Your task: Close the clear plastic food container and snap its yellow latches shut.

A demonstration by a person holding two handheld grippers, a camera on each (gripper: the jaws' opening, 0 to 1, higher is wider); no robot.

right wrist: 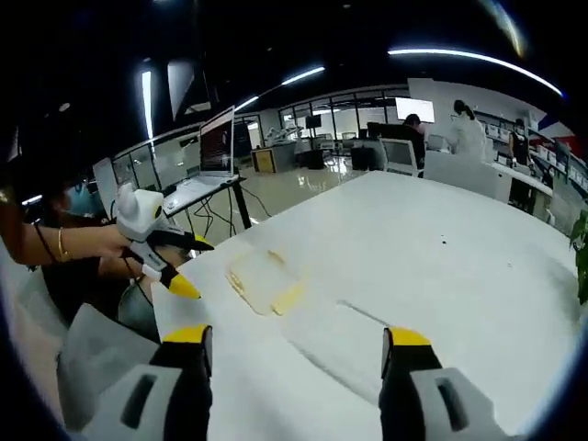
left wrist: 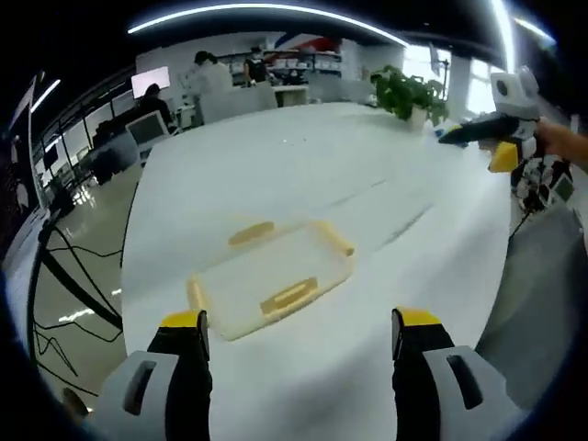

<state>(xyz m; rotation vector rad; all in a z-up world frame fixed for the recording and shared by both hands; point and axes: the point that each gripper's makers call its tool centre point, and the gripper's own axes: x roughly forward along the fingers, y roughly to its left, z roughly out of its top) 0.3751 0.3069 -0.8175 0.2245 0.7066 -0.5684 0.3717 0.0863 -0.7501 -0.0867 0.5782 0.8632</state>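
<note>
The clear plastic food container [left wrist: 271,280] lies flat on the white table [left wrist: 303,175], just ahead of my left gripper [left wrist: 301,322]. Yellow latches [left wrist: 288,296] stand out along its sides; I cannot tell whether they are snapped. The left gripper's yellow-tipped jaws stand wide apart and hold nothing. My right gripper [left wrist: 487,147] hovers over the table's far right, held by a hand. In the right gripper view the container [right wrist: 266,280] sits further off, past my open right gripper [right wrist: 296,338]. The left gripper [right wrist: 161,257] is beside it, in a person's hand.
A potted plant [left wrist: 409,92] stands at the table's far corner. People work at desks with monitors [left wrist: 147,129] in the background. An open laptop [right wrist: 216,142] sits on a side stand. Cables [left wrist: 64,266] run across the floor left of the table's edge.
</note>
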